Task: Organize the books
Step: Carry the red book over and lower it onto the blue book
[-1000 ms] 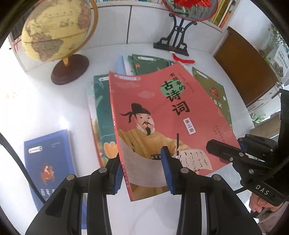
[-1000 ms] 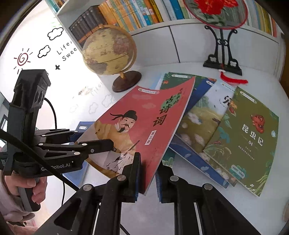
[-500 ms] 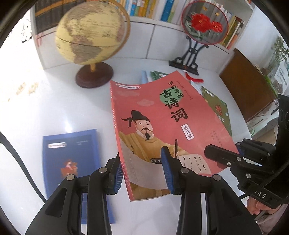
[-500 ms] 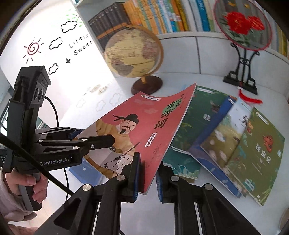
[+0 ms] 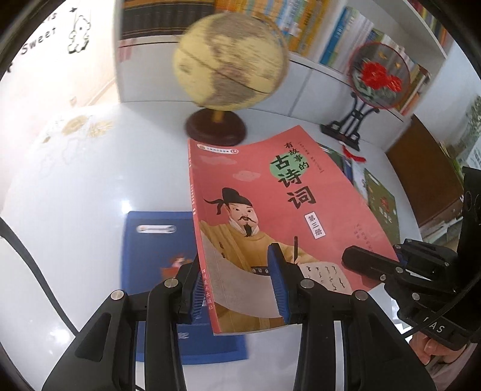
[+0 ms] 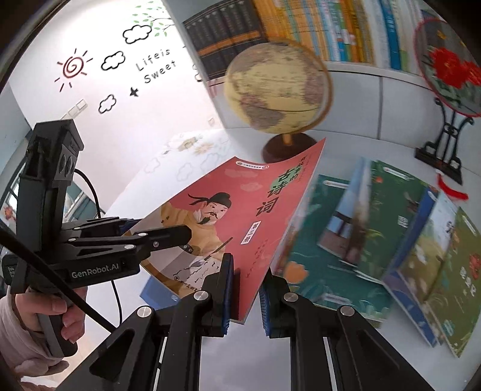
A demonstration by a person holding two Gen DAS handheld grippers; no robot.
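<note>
A red book (image 5: 270, 210) with a painted scholar on its cover hangs tilted above the white table (image 5: 75, 195). My left gripper (image 5: 237, 285) is shut on its near corner by the spine. My right gripper (image 6: 246, 294) is shut on the book's (image 6: 234, 216) near right edge, and shows at the right of the left wrist view (image 5: 369, 264). A blue book (image 5: 156, 270) lies flat on the table below, partly under the red one. Several green and blue books (image 6: 375, 234) lie spread in a loose pile to the right.
A globe (image 5: 228, 60) on a dark round foot stands at the back of the table. A round embroidered fan (image 5: 378, 75) on a black stand is at the back right. Shelves of upright books (image 6: 315, 27) run behind. A person's hand (image 6: 45, 315) holds the left gripper's handle.
Both grippers have carried the red book to the left, off the spread pile and over the blue book. The globe and the shelves have come further into view.
</note>
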